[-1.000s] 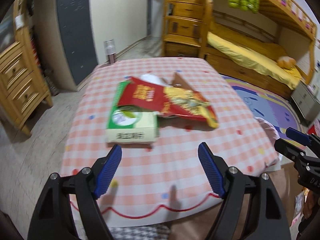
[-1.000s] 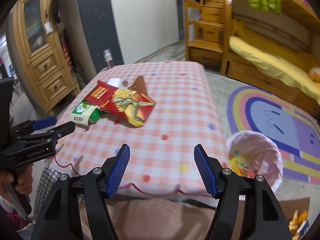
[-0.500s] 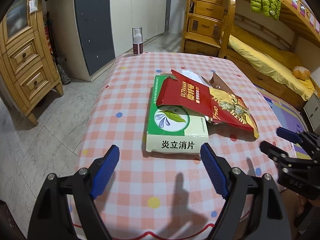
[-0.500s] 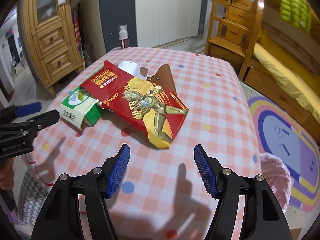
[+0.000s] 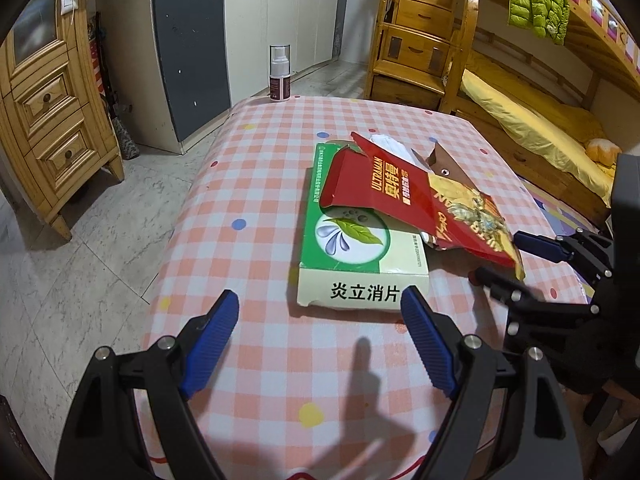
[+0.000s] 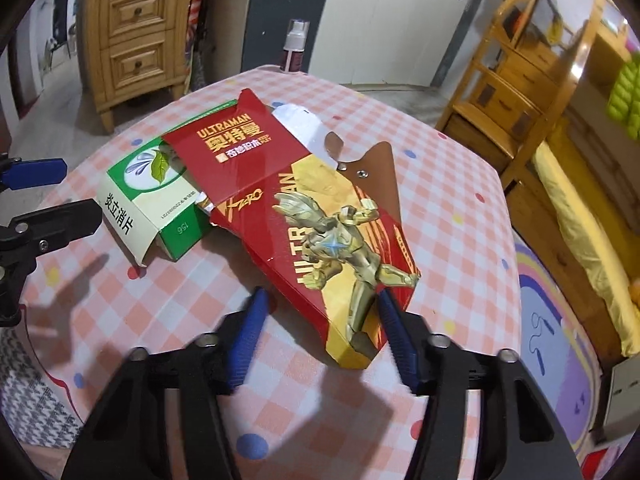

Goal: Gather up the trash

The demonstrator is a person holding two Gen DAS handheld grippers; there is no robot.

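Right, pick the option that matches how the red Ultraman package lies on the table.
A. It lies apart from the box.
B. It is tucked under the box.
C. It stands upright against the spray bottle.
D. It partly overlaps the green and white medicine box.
D: the red Ultraman package lies flat with its upper end covering part of the green and white medicine box.

Flattened red Ultraman box (image 6: 316, 216) lies overlapping green-white medicine box (image 5: 360, 248), both flat on tablecloth

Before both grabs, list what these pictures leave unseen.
- White item: mostly under the red Ultraman box, both views.
- Green medicine box: far end covered by the red box.
- Bin: outside both views.
- Right hand-held gripper: contact with the box unclear.
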